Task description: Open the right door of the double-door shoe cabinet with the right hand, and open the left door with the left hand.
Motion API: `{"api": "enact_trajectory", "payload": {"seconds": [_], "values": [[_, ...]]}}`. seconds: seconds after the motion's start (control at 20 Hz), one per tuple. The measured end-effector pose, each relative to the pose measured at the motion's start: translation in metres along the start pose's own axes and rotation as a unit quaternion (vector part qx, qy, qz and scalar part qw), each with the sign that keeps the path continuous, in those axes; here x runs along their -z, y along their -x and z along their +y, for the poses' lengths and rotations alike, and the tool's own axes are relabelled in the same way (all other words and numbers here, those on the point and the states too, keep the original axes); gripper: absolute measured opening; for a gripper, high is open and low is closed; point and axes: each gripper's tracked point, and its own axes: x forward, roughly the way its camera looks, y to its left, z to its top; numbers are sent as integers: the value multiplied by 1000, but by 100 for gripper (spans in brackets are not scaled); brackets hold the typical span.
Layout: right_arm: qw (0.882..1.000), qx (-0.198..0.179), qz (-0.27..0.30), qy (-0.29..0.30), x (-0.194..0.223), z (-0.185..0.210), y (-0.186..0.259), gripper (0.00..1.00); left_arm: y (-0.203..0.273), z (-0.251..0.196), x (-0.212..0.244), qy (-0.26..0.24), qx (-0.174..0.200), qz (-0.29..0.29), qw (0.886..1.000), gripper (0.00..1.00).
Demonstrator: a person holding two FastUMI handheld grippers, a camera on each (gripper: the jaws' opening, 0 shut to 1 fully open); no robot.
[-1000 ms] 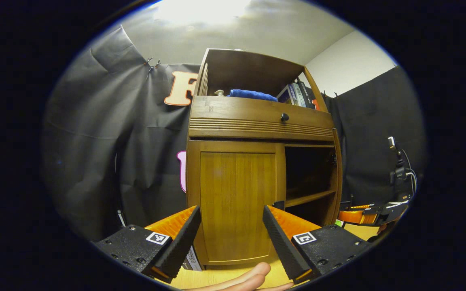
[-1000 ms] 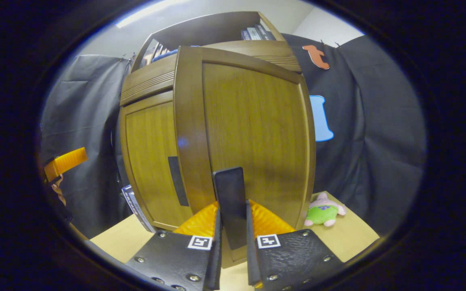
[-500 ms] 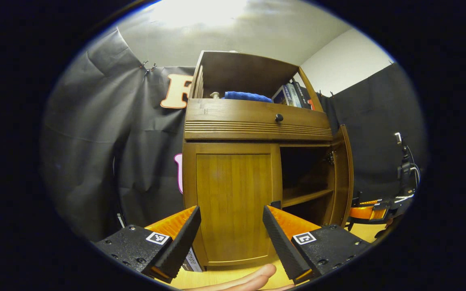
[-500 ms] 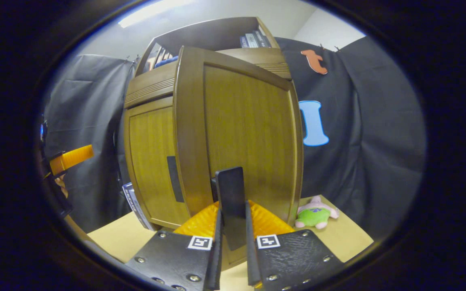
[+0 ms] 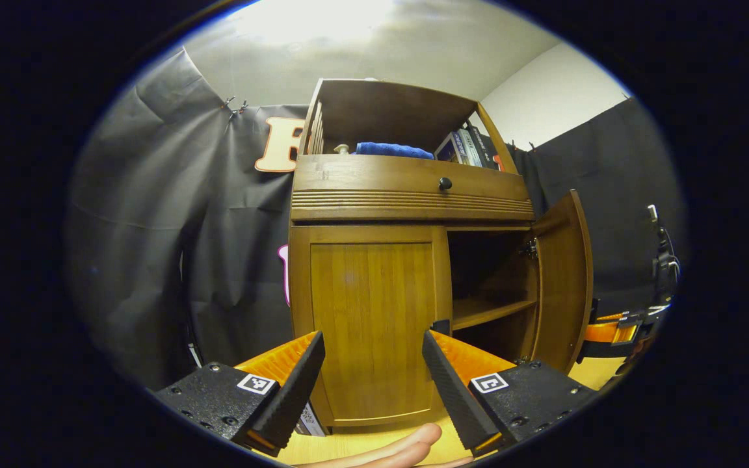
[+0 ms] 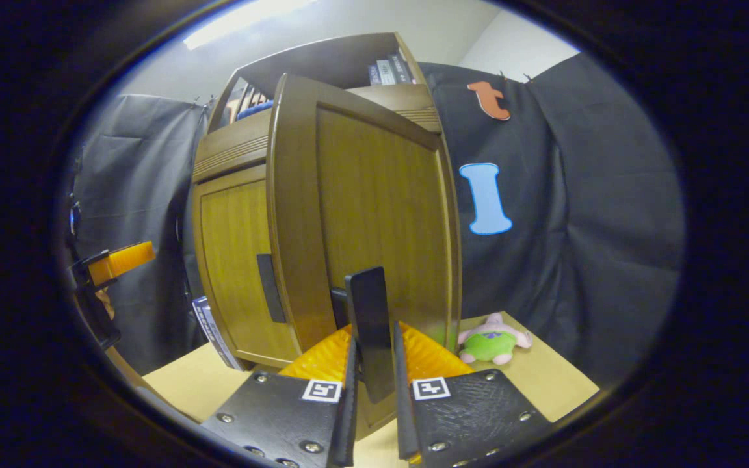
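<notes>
So the shoe cabinet point(image 5: 407, 195) sits on a light wooden table point(image 6: 543, 377), and in the left gripper view its right door point(image 5: 563, 279) is swung out wide, hinged at the cabinet's right edge, with the dark inside and one shelf board point(image 5: 488, 311) showing. The back of that compartment is too dark to make out. The left door point(image 5: 374, 325) sits flush and closed. The left hand-held gripper point(image 5: 373, 377) is spread wide with nothing between its fingers, pointed at the lower part of the left door; whether it touches the wood can't be told, since the door's bottom edge runs behind the fingers. A fingertip or two of a person's hand point(image 5: 394, 448) pokes in at the bottom, cut off by the edge. Over in the right gripper view, the right hand-held gripper point(image 6: 373, 364) is clamped on the flat dark handle point(image 6: 369, 331) of the right door point(image 6: 374, 201), both fingers pressing its sides; the handle's lower end is hidden between them. The left door's own dark handle point(image 6: 269, 288) shows beside it, partly covered by the open door's edge. A green and pink plush toy point(image 6: 495, 339) lies on the table past the door. Up top there's a blue cloth point(image 5: 393, 149) and some books point(image 5: 469, 146), spines too small to read, and a drawer knob point(image 5: 445, 183).
</notes>
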Motion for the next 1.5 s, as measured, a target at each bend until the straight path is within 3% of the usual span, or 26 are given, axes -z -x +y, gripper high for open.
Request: {"api": "enact_trajectory", "payload": {"seconds": [0.1, 0.2, 0.25, 0.35, 0.4, 0.45, 0.5, 0.7, 0.8, 0.95, 1.15, 1.3, 1.5], "values": [[1000, 19, -4, 6, -3, -13, 7, 26, -3, -3, 2, 0, 3, 2, 1000, 92], [998, 63, -10, 22, -7, -39, 16, 25, -6, -5, 8, -3, 3, 10, 1000, 92], [995, 90, -14, 37, -9, -54, 17, 36, -8, -5, 12, -5, 1, 15, 1000, 92], [986, 148, -23, 79, -17, -90, 28, 34, -13, -4, 19, -7, -3, 25, 1000, 92], [987, 142, -22, 67, -18, -97, 29, 34, -15, -5, 21, -8, -5, 30, 1000, 94], [991, 126, -24, 33, -19, -98, 29, 24, -18, -4, 24, -8, -7, 33, 999, 94], [992, 119, -26, 14, -16, -108, 27, 23, -20, -4, 25, -7, -9, 36, 999, 92], [994, 101, -20, 23, -17, -130, 28, 25, -28, -4, 33, 0, -16, 45, 999, 92], [995, 90, -20, 26, -20, -142, 26, 48, -32, -8, 35, 4, -13, 46, 999, 92], [997, 74, -15, 27, -20, -158, 28, 57, -40, -17, 40, 9, -7, 51, 999, 92], [999, 44, -14, 23, -24, -182, 24, 100, -47, -25, 45, 19, -22, 50, 998, 92], [1000, 13, -19, 18, -29, -196, 16, 99, -56, -33, 46, 14, -34, 37, 999, 94], [999, -23, -25, 13, -28, -203, 12, 100, -74, -61, 56, 14, -24, 24, 999, 92]]}}
